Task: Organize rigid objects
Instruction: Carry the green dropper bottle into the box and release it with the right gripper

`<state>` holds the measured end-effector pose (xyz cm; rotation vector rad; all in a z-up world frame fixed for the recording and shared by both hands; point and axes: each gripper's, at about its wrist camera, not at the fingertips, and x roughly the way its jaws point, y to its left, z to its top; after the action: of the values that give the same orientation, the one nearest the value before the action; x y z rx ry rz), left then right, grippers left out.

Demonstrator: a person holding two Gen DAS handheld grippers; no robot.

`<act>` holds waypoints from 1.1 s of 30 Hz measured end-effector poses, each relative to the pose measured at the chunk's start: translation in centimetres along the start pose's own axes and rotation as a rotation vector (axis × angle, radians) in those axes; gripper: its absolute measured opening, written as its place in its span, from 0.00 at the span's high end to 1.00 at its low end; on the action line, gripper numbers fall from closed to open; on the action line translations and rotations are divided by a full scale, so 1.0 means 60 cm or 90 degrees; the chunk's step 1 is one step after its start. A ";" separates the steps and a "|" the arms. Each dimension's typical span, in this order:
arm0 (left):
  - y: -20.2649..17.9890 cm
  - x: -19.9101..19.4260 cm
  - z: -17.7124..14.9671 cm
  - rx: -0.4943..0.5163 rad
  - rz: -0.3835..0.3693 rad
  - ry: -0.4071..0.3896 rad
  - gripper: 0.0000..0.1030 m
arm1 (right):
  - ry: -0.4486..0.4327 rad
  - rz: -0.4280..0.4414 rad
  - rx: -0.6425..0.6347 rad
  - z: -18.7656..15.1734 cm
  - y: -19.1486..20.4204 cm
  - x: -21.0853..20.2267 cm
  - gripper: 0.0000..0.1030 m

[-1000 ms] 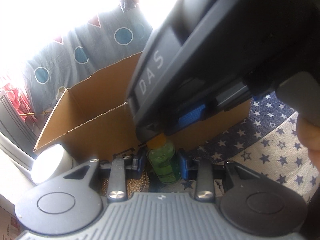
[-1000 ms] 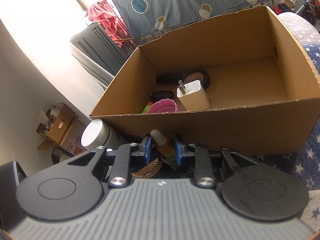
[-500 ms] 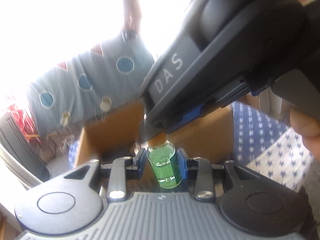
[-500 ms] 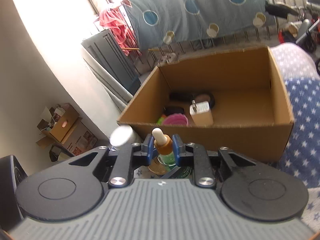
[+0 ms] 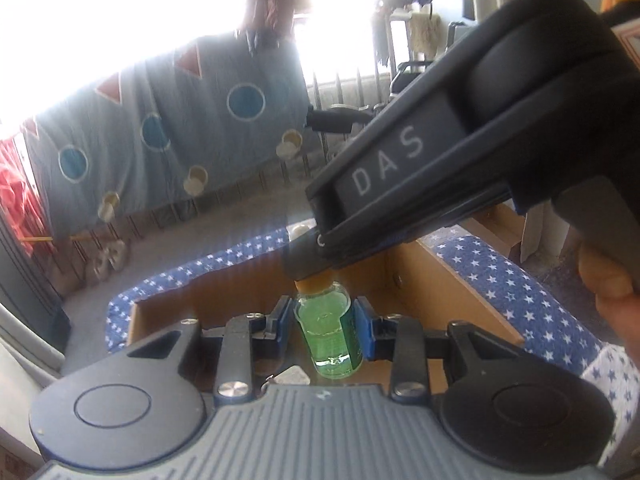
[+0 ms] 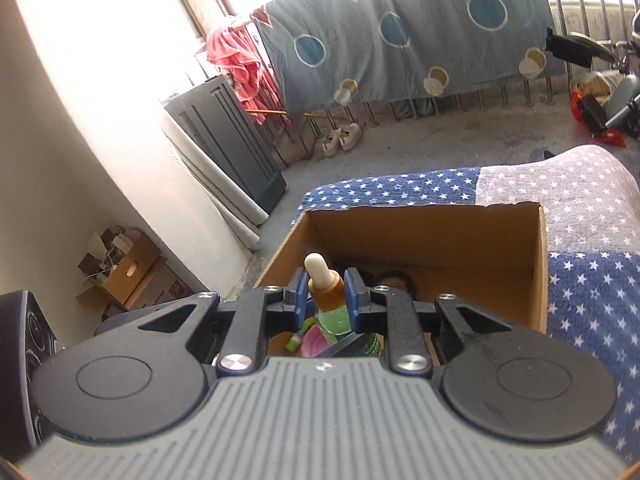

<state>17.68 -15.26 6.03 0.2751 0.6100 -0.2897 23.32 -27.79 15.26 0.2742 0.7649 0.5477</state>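
Note:
A small dropper bottle (image 5: 326, 332) with green liquid, an amber collar (image 6: 327, 290) and a white rubber bulb (image 6: 316, 265) hangs upright above an open cardboard box (image 6: 440, 236). My left gripper (image 5: 323, 322) is shut on its green glass body. My right gripper (image 6: 327, 296) is shut on the amber collar just under the bulb. In the left wrist view the right tool's dark housing (image 5: 460, 152) reaches in from the upper right and hides the bottle's top. The box (image 5: 452, 276) stands below and beyond the bottle.
The box rests on a star-patterned blue and white cloth (image 6: 592, 300). Inside lie a pink item (image 6: 314, 340), a dark round thing (image 6: 394, 280) and a white charger (image 5: 294, 376). A hand (image 5: 608, 280) holds the right tool. A wall and a grey cabinet (image 6: 232, 144) stand left.
Both grippers have risen together with the bottle held between them. The box has dropped lower in both views, and the room's floor and railing now show behind it.

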 end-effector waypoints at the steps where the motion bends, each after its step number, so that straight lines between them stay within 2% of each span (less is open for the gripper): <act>1: -0.001 0.020 0.006 -0.002 0.001 0.011 0.67 | 0.010 0.001 0.011 0.012 -0.017 0.014 0.82; 6: 0.004 0.107 0.026 -0.030 -0.003 0.077 0.67 | 0.056 -0.005 0.033 0.047 -0.088 0.085 0.82; 11: 0.013 0.171 0.042 -0.042 0.008 0.121 0.68 | 0.085 -0.017 0.031 0.059 -0.131 0.159 0.82; 14: 0.018 0.189 0.048 -0.044 0.010 0.135 0.72 | 0.100 -0.024 0.032 0.064 -0.151 0.195 0.82; 19: 0.020 0.198 0.052 -0.043 0.008 0.150 0.72 | 0.120 -0.032 0.028 0.067 -0.168 0.247 0.86; 25: 0.014 0.187 0.060 -0.038 0.010 0.140 0.71 | 0.114 -0.027 0.003 0.071 -0.155 0.252 0.86; 27: 0.009 0.178 0.061 -0.036 0.011 0.134 0.60 | 0.108 -0.029 -0.004 0.072 -0.147 0.243 0.84; 29: 0.010 0.169 0.061 -0.034 0.016 0.124 0.53 | 0.098 -0.031 -0.009 0.074 -0.139 0.228 0.84; 33: 0.007 0.133 0.059 -0.038 0.014 0.109 0.46 | 0.066 -0.033 -0.010 0.076 -0.122 0.180 0.84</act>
<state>25.88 -17.54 4.13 0.2498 0.7828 -0.2273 35.66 -27.98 9.05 0.2118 0.8655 0.5218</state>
